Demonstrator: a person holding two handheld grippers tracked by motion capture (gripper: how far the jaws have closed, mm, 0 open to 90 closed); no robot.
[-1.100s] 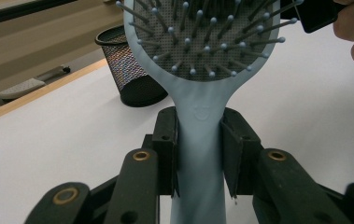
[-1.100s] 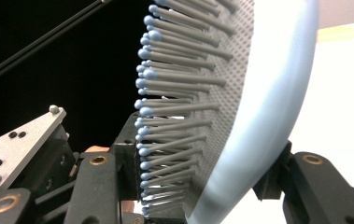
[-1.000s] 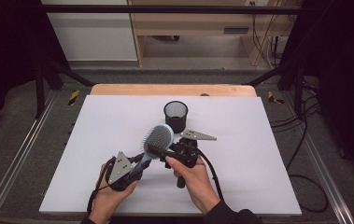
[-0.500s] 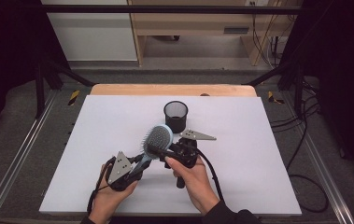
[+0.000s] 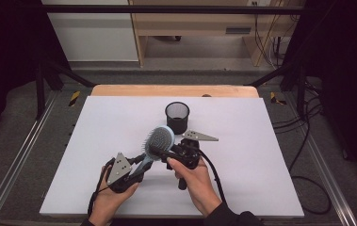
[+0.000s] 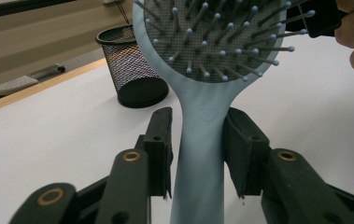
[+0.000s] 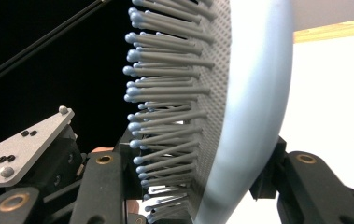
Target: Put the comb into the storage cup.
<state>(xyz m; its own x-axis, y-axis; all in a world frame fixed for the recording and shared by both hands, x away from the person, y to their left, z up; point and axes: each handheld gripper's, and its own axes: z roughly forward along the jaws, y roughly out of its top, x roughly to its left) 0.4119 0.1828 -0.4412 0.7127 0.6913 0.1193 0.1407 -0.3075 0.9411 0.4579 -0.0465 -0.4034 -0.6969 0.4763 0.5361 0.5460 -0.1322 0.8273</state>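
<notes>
White table (image 5: 270, 155) at centre frame, its far edge a strip of bare wood (image 5: 174, 90). Grey floor (image 5: 20, 122) on both sides, with metal rails (image 5: 11, 174) running along lower left and lower right. Black frame bar (image 5: 166, 8) across the top. Behind it, a wooden bench (image 5: 199, 23) and a white panel (image 5: 89, 33). Cables (image 5: 308, 141) trail at right. Dark edges left and right.

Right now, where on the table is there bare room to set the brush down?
The table is bare left of the cup, along its right half, and across the far strip behind the cup. It is crowded at near centre, where both grippers meet on the brush, with the cup just beyond.
</notes>
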